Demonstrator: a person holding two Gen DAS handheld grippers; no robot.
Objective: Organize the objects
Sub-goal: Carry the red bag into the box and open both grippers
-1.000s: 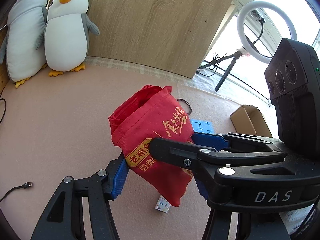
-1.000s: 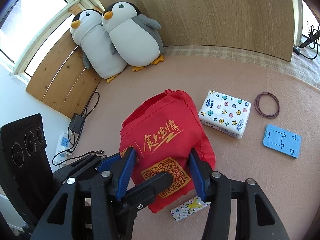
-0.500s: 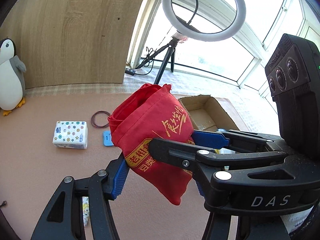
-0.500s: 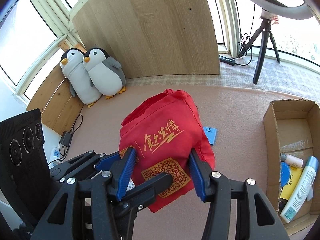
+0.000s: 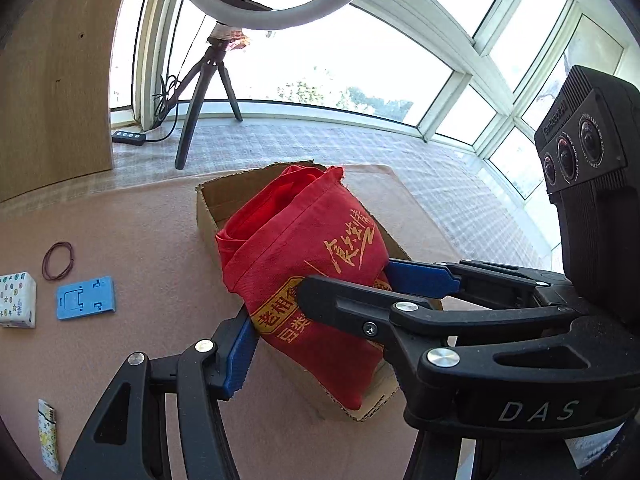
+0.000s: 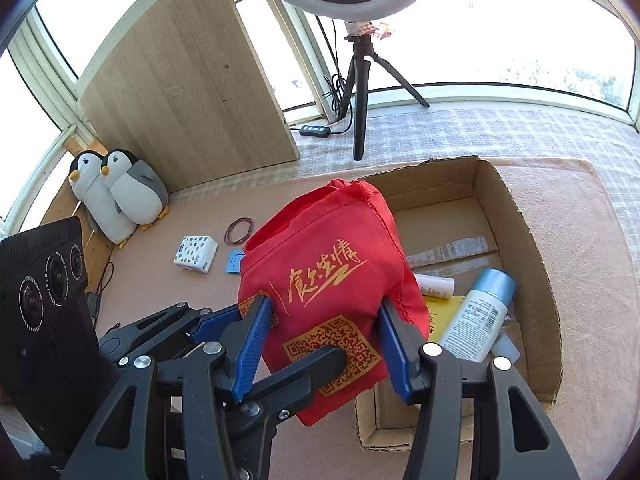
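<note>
Both tools carried soft red cloth bag (image 6: 332, 280) over open cardboard box (image 6: 536, 248); ribbed blue pads (image 6: 252, 344) clamp bag.

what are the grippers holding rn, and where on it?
Both grip the red cloth bag at its lower printed end: the right gripper clamps across its sides by the QR code, and the left gripper clamps it crosswise. It hangs over the cardboard box.

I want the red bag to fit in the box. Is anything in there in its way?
Partly. The red bag, held by both claws, hangs over the cardboard box. A spray bottle, a small white tube and a yellow packet lie at the box's near end. The far end looks bare.
</note>
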